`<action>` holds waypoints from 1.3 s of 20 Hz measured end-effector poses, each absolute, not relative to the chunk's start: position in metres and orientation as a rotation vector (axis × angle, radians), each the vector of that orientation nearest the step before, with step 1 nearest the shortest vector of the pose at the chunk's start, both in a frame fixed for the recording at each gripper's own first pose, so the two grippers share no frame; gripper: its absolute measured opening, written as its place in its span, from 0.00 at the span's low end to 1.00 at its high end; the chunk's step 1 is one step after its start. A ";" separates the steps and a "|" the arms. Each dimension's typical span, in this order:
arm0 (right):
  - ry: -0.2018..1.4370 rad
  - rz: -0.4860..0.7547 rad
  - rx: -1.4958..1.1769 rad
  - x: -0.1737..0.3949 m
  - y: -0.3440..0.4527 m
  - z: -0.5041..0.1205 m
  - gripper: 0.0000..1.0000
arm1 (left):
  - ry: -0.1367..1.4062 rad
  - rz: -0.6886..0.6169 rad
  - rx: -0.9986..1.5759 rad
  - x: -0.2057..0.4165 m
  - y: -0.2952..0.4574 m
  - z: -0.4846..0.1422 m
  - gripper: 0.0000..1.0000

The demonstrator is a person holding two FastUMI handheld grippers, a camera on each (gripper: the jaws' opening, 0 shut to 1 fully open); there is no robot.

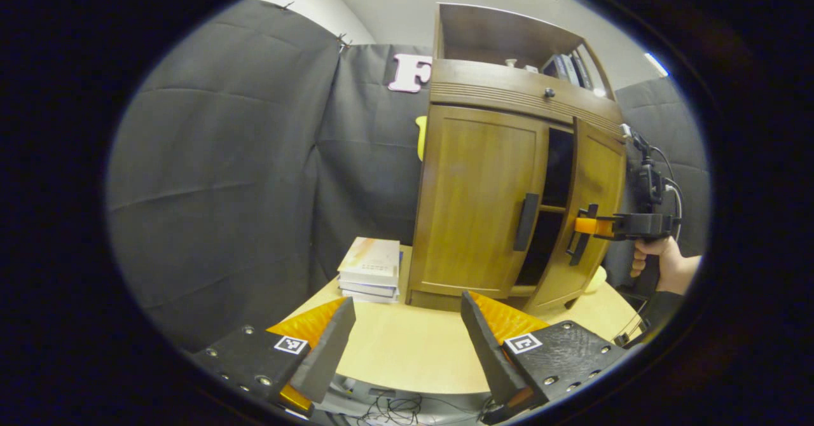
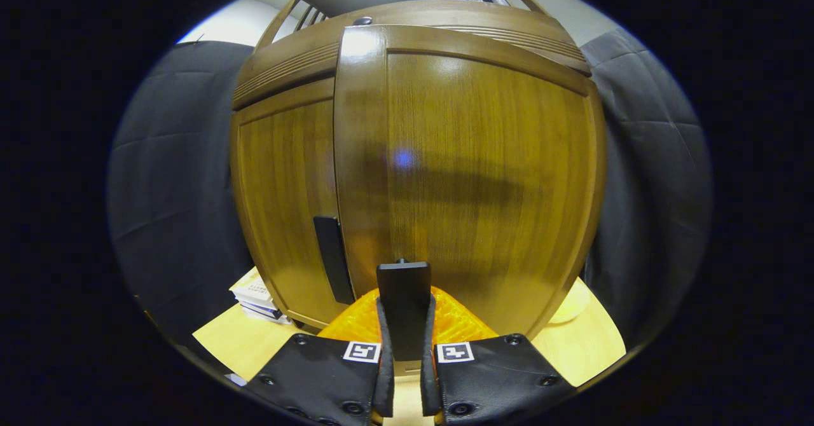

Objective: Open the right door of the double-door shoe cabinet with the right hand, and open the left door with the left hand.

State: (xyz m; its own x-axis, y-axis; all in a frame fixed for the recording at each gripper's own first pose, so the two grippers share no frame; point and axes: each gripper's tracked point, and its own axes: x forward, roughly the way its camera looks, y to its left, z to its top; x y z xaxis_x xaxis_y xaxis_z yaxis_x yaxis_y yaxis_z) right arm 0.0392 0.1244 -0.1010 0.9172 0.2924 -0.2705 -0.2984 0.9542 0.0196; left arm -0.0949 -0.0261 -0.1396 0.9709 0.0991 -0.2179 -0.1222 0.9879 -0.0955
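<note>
A brown wooden shoe cabinet [image 1: 483, 197] stands on a light table. Its right door [image 1: 594, 203] is swung partly open, showing a dark gap. In the left gripper view, my right gripper [image 1: 588, 224], held by a hand, is clamped on that door's black handle. In the right gripper view the right gripper [image 2: 404, 324] is shut on the black handle [image 2: 403, 305] of the right door [image 2: 470, 178]. The left door [image 1: 477, 203] is closed, its black handle [image 1: 526, 221] free. My left gripper [image 1: 407, 343] is open, low over the table, well short of the cabinet.
A stack of books [image 1: 371, 270] lies on the light wooden table [image 1: 407, 356] left of the cabinet. The cabinet has a drawer with a knob [image 1: 549, 93] and an open shelf with books [image 1: 566, 67] on top. Black cloth walls surround the booth.
</note>
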 end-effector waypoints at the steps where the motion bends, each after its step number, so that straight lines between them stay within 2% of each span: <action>1: 0.274 0.298 -0.021 0.035 0.121 -0.100 0.16 | 0.213 0.092 -0.103 -0.092 -0.031 -0.140 0.96; 15: 0.301 0.199 -0.029 -0.022 0.062 -0.099 0.17 | 0.129 -0.203 -0.148 -0.055 -0.109 -0.109 0.96; 18: 0.307 0.204 -0.012 -0.035 0.045 -0.100 0.17 | 0.086 -0.222 -0.136 -0.045 -0.123 -0.087 0.95; 26: 0.323 0.242 -0.005 -0.057 -0.007 -0.101 0.16 | 0.096 -0.204 -0.129 -0.037 -0.185 -0.063 0.95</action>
State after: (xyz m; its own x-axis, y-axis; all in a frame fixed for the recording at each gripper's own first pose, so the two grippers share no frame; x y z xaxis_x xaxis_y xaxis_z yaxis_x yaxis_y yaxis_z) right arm -0.0569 -0.0067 -0.1015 0.9195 0.2350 -0.3152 -0.2366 0.9710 0.0337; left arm -0.0372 -0.1849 -0.0630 0.9747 -0.2080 -0.0822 0.1957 0.9710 -0.1371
